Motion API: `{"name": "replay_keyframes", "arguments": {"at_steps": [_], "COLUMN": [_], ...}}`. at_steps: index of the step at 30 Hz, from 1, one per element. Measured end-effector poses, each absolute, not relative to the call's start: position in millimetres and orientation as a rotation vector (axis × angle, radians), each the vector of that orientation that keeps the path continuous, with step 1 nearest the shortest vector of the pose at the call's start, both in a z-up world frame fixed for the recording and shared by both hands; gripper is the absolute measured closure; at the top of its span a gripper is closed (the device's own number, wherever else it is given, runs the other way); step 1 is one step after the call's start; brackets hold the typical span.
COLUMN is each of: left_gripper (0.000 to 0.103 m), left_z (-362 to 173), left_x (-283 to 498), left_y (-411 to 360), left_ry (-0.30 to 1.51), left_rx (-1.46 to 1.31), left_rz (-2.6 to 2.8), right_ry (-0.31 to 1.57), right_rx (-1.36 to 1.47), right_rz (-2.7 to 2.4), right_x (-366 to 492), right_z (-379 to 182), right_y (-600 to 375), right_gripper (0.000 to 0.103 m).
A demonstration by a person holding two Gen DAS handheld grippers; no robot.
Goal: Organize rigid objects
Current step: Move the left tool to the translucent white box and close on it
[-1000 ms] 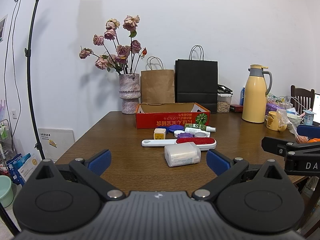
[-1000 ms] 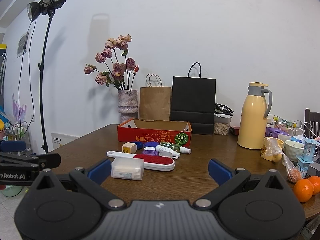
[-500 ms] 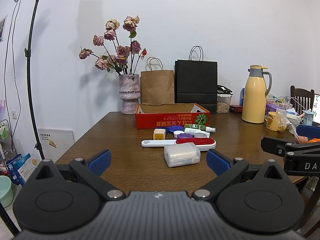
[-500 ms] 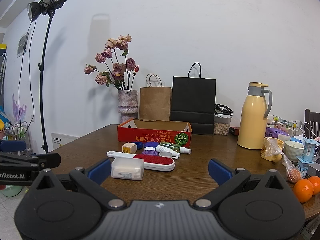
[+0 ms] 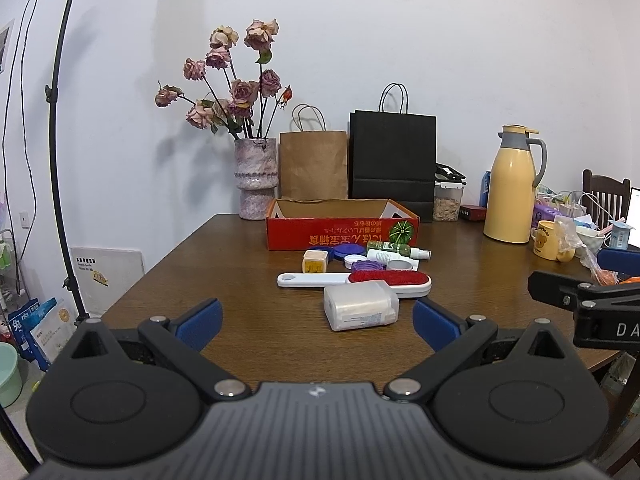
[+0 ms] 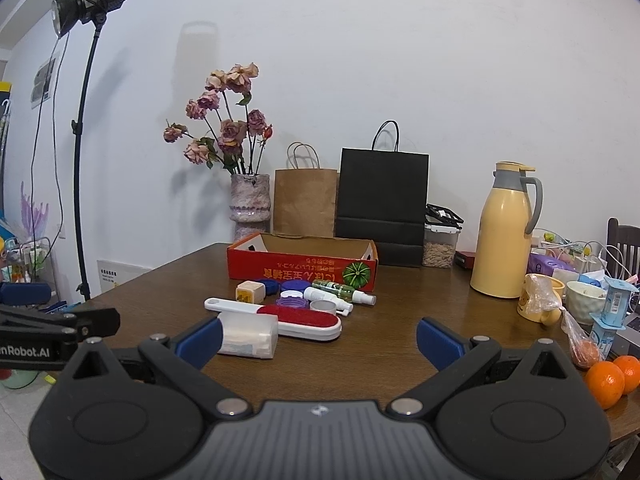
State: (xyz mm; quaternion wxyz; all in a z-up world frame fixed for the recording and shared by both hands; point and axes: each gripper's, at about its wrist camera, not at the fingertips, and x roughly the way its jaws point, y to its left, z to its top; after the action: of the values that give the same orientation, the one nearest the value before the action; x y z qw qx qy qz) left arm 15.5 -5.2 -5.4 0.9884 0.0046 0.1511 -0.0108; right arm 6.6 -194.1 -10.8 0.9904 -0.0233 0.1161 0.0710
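Nothing has moved since before; both grippers stay put over the near table (image 5: 256, 344) edge. Left gripper (image 5: 318, 322) is wide open, holds nothing. Right gripper (image 6: 319, 338) is wide open too. Clear plastic box (image 5: 360, 305) lies on the table, touching the red lint brush (image 5: 356, 281), w/ caps & bottles behind, near the red cardboard box (image 5: 340, 232).

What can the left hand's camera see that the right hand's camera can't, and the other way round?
Only the left wrist view shows the right gripper poking in from the side, plus a mint green bucket on the floor. Only the right wrist view shows the left gripper, two oranges at the table's edge and the whole studio lamp. Both show the red cardboard box, the lint brush, the clear plastic case, the vase of roses and the yellow thermos.
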Motion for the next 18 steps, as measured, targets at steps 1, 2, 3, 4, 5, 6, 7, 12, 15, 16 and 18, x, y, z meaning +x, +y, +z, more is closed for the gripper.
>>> {"name": "replay_keyframes", "arguments": {"at_steps": [1, 2, 3, 4, 5, 6, 7, 12, 15, 16, 18], "left_gripper": [0.000, 0.000, 0.000, 0.000, 0.000, 0.000, 0.000, 0.000, 0.000, 0.000, 0.000], "left_z": [-5, -5, -6, -6, -6, -8, -8, -12, -15, -15, -16], "left_x": [17, 20, 22, 25, 28, 30, 32, 46, 53, 56, 62], "left_y": [-6, -6, -6, -6, -7, -7, -8, -10, -12, -13, -15], "left_ry": [0.306, 0.308, 0.310, 0.314, 0.318, 0.321, 0.326, 0.349, 0.361, 0.365, 0.371], "left_rx": [0.009, 0.009, 0.009, 0.008, 0.007, 0.007, 0.007, 0.006, 0.003, 0.004, 0.002], "left_rz": [-0.022, -0.023, -0.023, -0.023, -0.023, -0.023, -0.022, -0.022, -0.025, -0.026, -0.025], "right_ry": [0.235, 0.236, 0.237, 0.239, 0.242, 0.244, 0.247, 0.259, 0.266, 0.269, 0.271], "right_rx": [-0.046, -0.046, -0.046, -0.046, -0.046, -0.046, -0.045, -0.044, -0.047, -0.047, -0.048], "right_rz": [0.141, 0.139, 0.139, 0.138, 0.137, 0.136, 0.136, 0.136, 0.135, 0.137, 0.135], "right_x": [9, 11, 12, 15, 17, 19, 22, 33, 39, 41, 45], "right_z": [-10, -11, -11, -12, -12, -13, -13, -17, -18, -19, -20], "right_y": [-195, -196, -197, -197, -198, -198, -199, -202, -205, -205, -207], "right_gripper": [0.000, 0.000, 0.000, 0.000, 0.000, 0.000, 0.000, 0.000, 0.000, 0.000, 0.000]}}
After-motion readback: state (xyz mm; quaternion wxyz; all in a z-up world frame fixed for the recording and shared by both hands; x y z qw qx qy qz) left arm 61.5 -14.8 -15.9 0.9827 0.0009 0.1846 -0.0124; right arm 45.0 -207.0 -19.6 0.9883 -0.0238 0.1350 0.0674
